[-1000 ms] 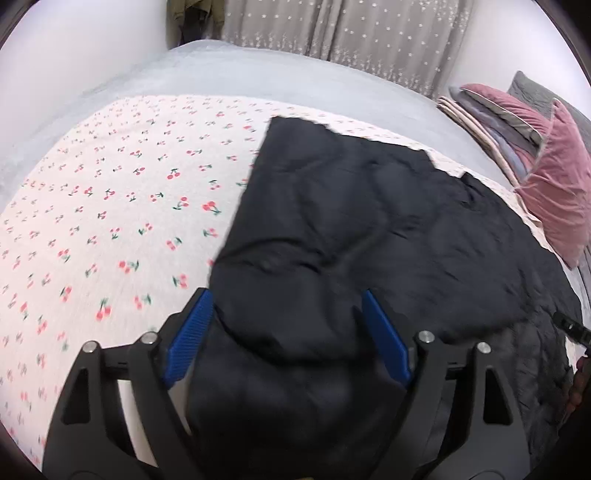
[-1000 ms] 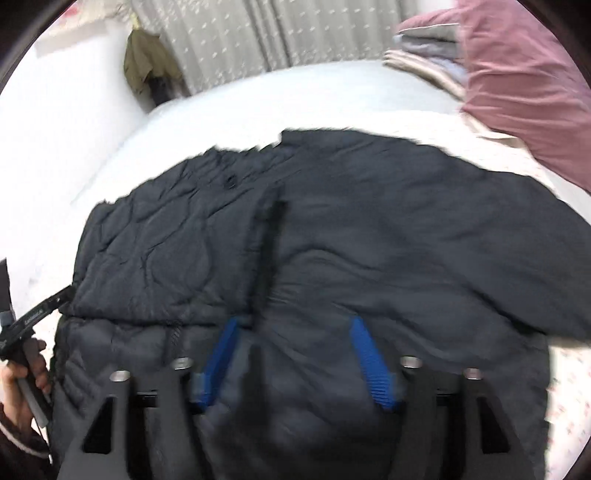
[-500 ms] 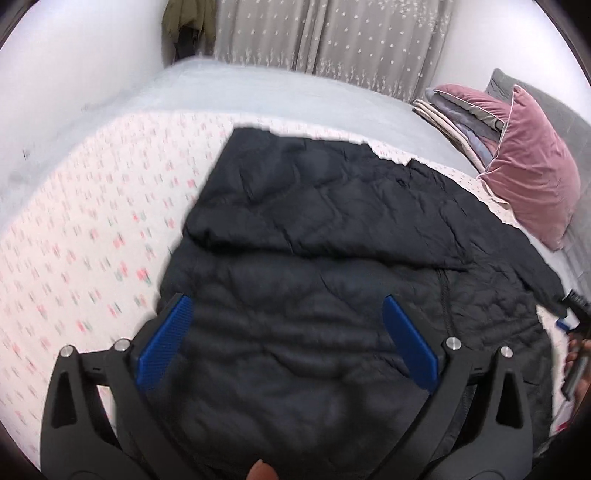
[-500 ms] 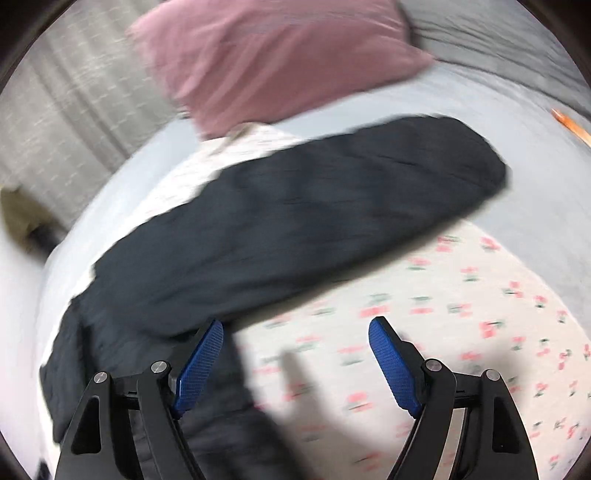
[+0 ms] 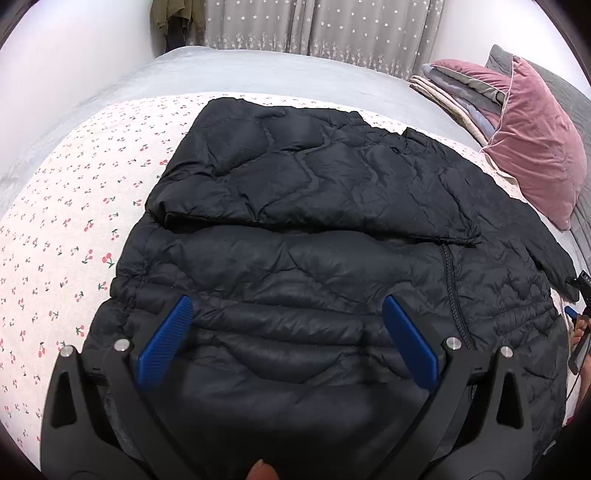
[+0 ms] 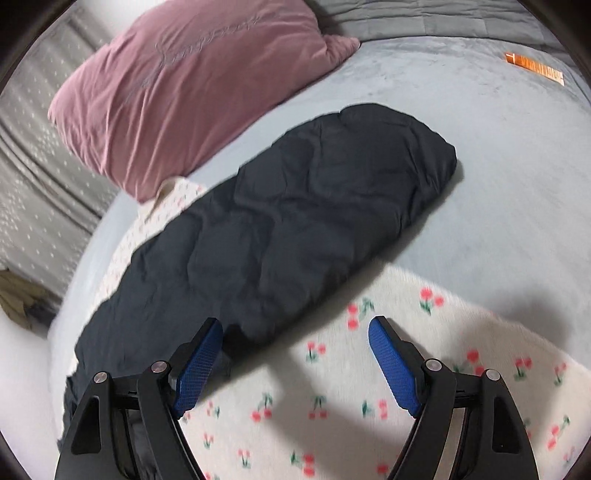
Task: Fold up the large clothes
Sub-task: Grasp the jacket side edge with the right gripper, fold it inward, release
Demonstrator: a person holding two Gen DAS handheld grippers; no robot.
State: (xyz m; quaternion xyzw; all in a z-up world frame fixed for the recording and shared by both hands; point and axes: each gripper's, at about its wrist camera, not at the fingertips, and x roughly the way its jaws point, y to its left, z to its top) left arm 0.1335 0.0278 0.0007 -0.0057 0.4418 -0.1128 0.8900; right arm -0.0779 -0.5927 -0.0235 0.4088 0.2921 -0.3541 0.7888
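A black quilted jacket [image 5: 314, 236] lies spread on a cherry-print sheet [image 5: 74, 206] on the bed. One sleeve is folded across its chest; the zipper [image 5: 454, 288] runs down the right side. My left gripper [image 5: 284, 332] is open and empty, hovering over the jacket's lower part. In the right wrist view the other sleeve [image 6: 288, 229] lies stretched out toward the pillow. My right gripper [image 6: 295, 354] is open and empty above the sheet [image 6: 406, 369], its left finger at the sleeve's near edge.
A pink velvet pillow [image 5: 535, 147] and a stack of folded bedding [image 5: 454, 85] sit at the bed's right side. The pillow also shows in the right wrist view [image 6: 192, 85], with an orange strip [image 6: 535, 68] on the grey blanket [image 6: 480, 147]. Curtains [image 5: 314, 29] hang behind.
My left gripper opened wider and drew back from the jacket. My right gripper swung off the jacket's body to the right, now facing the outstretched sleeve and the sheet.
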